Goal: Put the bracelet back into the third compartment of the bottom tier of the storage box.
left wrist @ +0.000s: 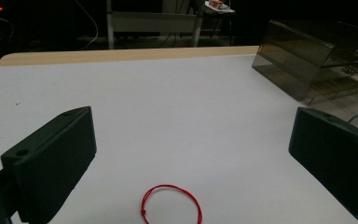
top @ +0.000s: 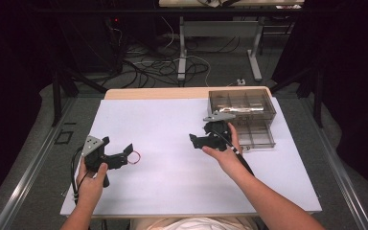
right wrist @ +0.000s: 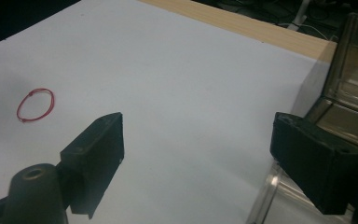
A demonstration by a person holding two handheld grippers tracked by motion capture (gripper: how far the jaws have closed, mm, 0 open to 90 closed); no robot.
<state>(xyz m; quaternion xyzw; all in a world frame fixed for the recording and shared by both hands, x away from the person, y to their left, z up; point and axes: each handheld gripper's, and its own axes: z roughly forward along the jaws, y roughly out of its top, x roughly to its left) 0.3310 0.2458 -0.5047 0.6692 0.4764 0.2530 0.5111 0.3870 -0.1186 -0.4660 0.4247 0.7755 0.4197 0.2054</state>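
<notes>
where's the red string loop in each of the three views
High view: the red string loop lies on the white sheet, lower left, just right of the left tool.
Left gripper view: bottom centre, on the sheet between the two black jaws.
Right gripper view: far left, mid-height, beyond the left-hand jaw.
Shared landmark: the smoky clear drawer box at the table's far right.
</notes>
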